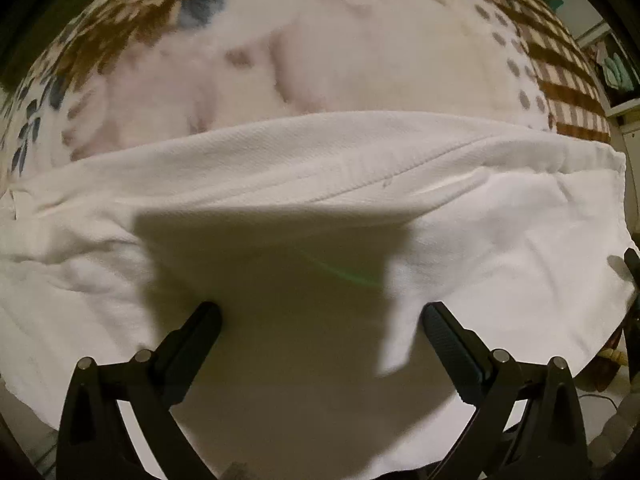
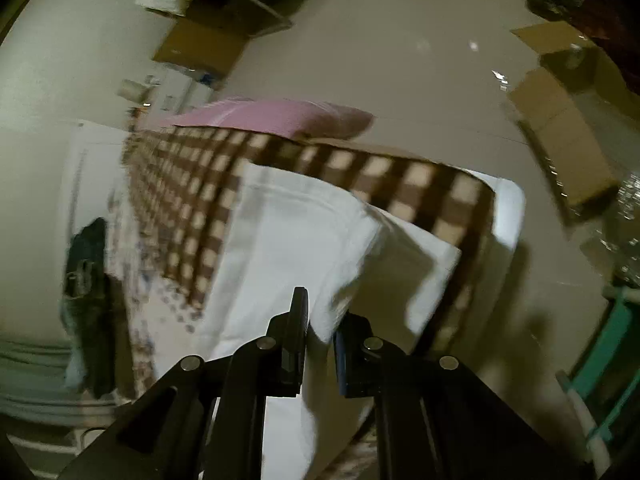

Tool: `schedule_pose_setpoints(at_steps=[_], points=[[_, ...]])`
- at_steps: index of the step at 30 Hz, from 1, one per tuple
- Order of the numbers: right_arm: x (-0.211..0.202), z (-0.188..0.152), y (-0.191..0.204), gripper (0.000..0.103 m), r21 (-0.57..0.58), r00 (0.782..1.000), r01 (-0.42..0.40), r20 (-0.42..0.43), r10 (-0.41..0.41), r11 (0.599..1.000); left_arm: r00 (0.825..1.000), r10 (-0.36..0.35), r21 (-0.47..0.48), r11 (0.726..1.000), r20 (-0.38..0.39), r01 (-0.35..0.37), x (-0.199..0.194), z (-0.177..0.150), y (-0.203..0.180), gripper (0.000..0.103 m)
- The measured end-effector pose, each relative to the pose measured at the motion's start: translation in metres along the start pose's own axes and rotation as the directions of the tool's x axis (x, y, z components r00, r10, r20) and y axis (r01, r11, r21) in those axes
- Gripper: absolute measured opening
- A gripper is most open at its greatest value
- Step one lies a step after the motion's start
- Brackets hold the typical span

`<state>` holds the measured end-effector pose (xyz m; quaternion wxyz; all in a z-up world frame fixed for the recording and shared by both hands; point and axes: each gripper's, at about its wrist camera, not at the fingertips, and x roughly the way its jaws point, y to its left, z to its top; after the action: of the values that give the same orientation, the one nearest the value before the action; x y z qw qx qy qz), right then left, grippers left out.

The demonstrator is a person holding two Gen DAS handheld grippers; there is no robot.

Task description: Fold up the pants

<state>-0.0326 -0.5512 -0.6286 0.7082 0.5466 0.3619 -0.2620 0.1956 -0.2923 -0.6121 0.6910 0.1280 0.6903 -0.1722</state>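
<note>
Clearly the main hazard sits at the right gripper [image 2: 318, 328], whose fingers are drawn close together on an edge of the white pants [image 1: 320, 184]; the cloth comes out just ahead of the fingertips and spreads forward over the checked brown-and-cream blanket [image 2: 192, 208]. How deep that bite goes I cannot tell, since the view is blurred. If it is only a thin pinch, the weight of the fabric could pull it free partway through a fold, and the layer would drop in a heap.

The left gripper [image 1: 322, 320] has its fingers wide apart and holds nothing; the pants lie flat between and beyond the fingertips, with a stitched seam [image 1: 400, 172] running across ahead of them (its own shadow darkens the cloth in between). Closing there would likely catch one layer only, or bunch the surface, leaving the fold skewed.

A further risk: part of the cloth hangs near the bed's edge on the right gripper's side, so an uneven pull could drag the garment off towards the floor. The pink pillow [image 2: 280, 118] lies well beyond the fingertips.
</note>
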Motion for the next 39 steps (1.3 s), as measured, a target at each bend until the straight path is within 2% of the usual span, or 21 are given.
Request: schedule_pose_setpoints(at_steps=[1, 3, 4, 7, 9, 10, 13, 15, 17, 21, 22, 23, 25, 30, 32, 35, 37, 39], points=[[0.009, 0.001, -0.001, 0.013, -0.001, 0.999, 0.033, -0.021, -0.033, 0.999, 1.0, -0.002, 0.0, 1.0, 0.008, 0.002, 0.001, -0.004, 0.001, 0.103], [0.015, 0.005, -0.009, 0.013, 0.008, 0.999, 0.037, -0.035, -0.036, 0.999, 1.0, -0.002, -0.007, 1.0, 0.022, 0.002, 0.002, -0.006, 0.004, 0.103], [0.013, 0.006, -0.012, 0.013, 0.017, 0.999, 0.043, -0.021, -0.043, 0.999, 1.0, 0.0, -0.007, 1.0, 0.026, 0.0, 0.002, -0.015, 0.008, 0.103], [-0.009, 0.006, -0.017, 0.011, 0.004, 0.996, 0.076, 0.056, -0.076, 0.997, 1.0, 0.01, -0.014, 1.0, 0.015, -0.01, 0.004, -0.015, 0.008, 0.103], [-0.014, 0.006, -0.024, 0.011, 0.024, 0.996, 0.068, 0.054, -0.069, 0.997, 1.0, 0.02, -0.025, 0.999, 0.008, -0.02, 0.004, -0.009, -0.01, 0.103], [-0.017, 0.005, -0.027, 0.012, 0.035, 0.993, 0.098, 0.062, -0.1, 0.995, 1.0, 0.025, -0.027, 0.999, 0.004, -0.025, 0.001, -0.007, -0.017, 0.103], [-0.014, 0.002, -0.033, 0.023, 0.054, 0.983, 0.178, 0.039, -0.18, 0.983, 1.0, 0.027, -0.036, 0.999, 0.001, -0.027, 0.002, -0.002, -0.017, 0.103], [-0.009, 0.0, -0.04, 0.032, 0.082, 0.982, 0.185, 0.02, -0.187, 0.979, 1.0, 0.028, -0.038, 0.999, 0.002, -0.028, 0.004, 0.007, -0.025, 0.103], [-0.001, -0.002, -0.047, 0.033, 0.121, 0.995, 0.1, -0.008, -0.1, 0.988, 1.0, 0.027, -0.039, 0.999, 0.002, -0.027, 0.007, 0.016, -0.033, 0.103], [0.003, -0.007, -0.047, 0.035, 0.12, 0.999, 0.046, 0.006, -0.048, 0.992, 1.0, 0.024, -0.037, 0.999, -0.004, -0.024, 0.005, 0.008, -0.022, 0.103], [0.0, -0.01, -0.046, 0.032, 0.117, 1.0, 0.014, 0.026, -0.017, 0.993, 1.0, 0.023, -0.037, 0.999, -0.006, -0.023, 0.004, 0.007, -0.02, 0.103], [-0.002, -0.012, -0.044, 0.024, 0.109, 0.999, -0.003, 0.04, -0.001, 0.994, 1.0, 0.022, -0.037, 0.999, -0.007, -0.022, 0.004, 0.008, -0.019, 0.103], [-0.007, -0.016, -0.037, 0.02, 0.077, 0.997, -0.052, 0.057, 0.048, 0.996, 1.0, 0.019, -0.038, 0.999, -0.007, -0.02, 0.002, 0.007, -0.013, 0.103], [0.016, -0.018, -0.047, 0.022, 0.079, 0.999, -0.042, -0.006, 0.042, 0.996, 1.0, 0.011, -0.052, 0.999, 0.015, -0.01, -0.001, 0.002, -0.004, 0.103], [0.02, -0.018, -0.053, 0.025, 0.107, 0.995, -0.1, 0.004, 0.1, 0.989, 0.999, 0.012, -0.057, 0.998, 0.036, -0.01, -0.001, -0.001, -0.003, 0.103], [0.016, -0.016, -0.051, 0.025, 0.117, 0.969, -0.249, 0.033, 0.246, 0.962, 0.998, 0.016, -0.069, 0.998, 0.062, -0.011, -0.001, -0.004, -0.002, 0.103], [0.019, -0.015, -0.045, 0.025, 0.076, 0.969, -0.248, 0.02, 0.247, 0.966, 0.998, 0.013, -0.075, 0.997, 0.063, -0.008, -0.002, -0.006, -0.002, 0.103], [0.036, -0.012, -0.043, 0.028, 0.064, 0.982, -0.187, -0.008, 0.188, 0.98, 0.998, 0.012, -0.08, 0.997, 0.066, -0.007, -0.002, -0.01, -0.002, 0.103]])
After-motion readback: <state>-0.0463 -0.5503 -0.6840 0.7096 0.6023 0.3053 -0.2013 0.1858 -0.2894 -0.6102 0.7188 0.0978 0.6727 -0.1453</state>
